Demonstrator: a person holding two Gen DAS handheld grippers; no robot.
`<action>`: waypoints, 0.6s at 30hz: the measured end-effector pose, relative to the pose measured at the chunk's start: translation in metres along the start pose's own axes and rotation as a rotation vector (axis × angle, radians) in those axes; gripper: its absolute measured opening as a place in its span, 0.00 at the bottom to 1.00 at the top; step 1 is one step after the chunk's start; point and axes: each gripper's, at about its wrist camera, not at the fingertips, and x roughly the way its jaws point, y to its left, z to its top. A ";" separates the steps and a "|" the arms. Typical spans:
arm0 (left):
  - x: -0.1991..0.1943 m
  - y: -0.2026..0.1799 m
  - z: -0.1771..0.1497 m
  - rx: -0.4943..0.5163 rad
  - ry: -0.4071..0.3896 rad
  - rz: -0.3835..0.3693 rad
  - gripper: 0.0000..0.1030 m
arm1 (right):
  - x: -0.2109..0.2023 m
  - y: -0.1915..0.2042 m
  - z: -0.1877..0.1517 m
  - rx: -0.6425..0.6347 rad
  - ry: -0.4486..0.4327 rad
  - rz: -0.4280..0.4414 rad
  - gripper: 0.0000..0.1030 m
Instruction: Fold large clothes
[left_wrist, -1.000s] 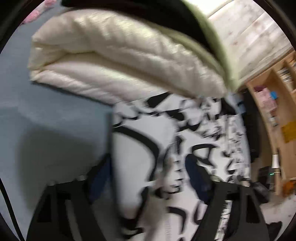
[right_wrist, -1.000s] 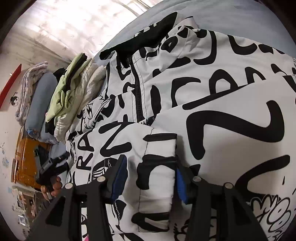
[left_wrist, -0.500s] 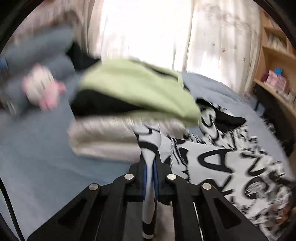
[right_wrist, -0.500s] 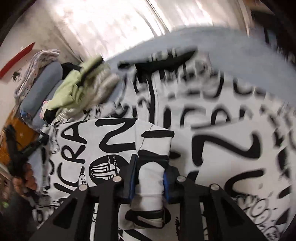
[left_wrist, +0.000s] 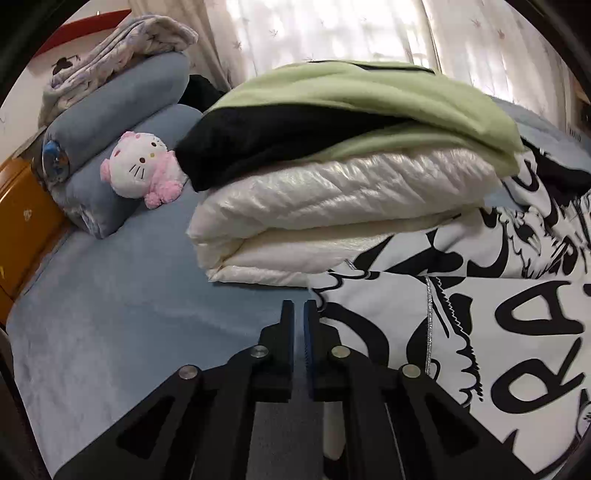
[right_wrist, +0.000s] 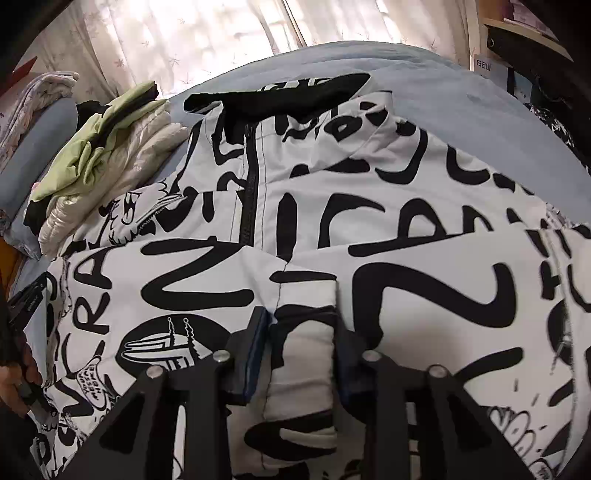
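Across the blue bed (right_wrist: 461, 107) lies the soft, padded printed jacket (right_wrist: 406, 206); right tool (right_wrist: 301, 350) brackets its cuff, loosening; left tool (left_wrist: 299, 314) closed, empty; grip hems or cuffs.

jacket (left_wrist: 480, 332) on bed (left_wrist: 110, 314), clothes stack (left_wrist: 351, 192) beside

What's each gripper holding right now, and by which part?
The left gripper is shut, no cloth seen in it. The right gripper has just been opening its fingers; the printed jacket's sleeve cuff lies between them, apparently loose.
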 end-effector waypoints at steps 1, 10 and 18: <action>-0.008 0.003 0.002 0.009 -0.004 -0.030 0.06 | -0.007 -0.001 0.001 -0.006 -0.005 -0.007 0.35; -0.099 -0.021 -0.010 0.163 0.024 -0.224 0.22 | -0.077 0.033 -0.029 -0.087 -0.087 0.074 0.35; -0.128 -0.081 -0.074 0.137 0.136 -0.338 0.22 | -0.055 0.101 -0.067 -0.150 0.030 0.232 0.35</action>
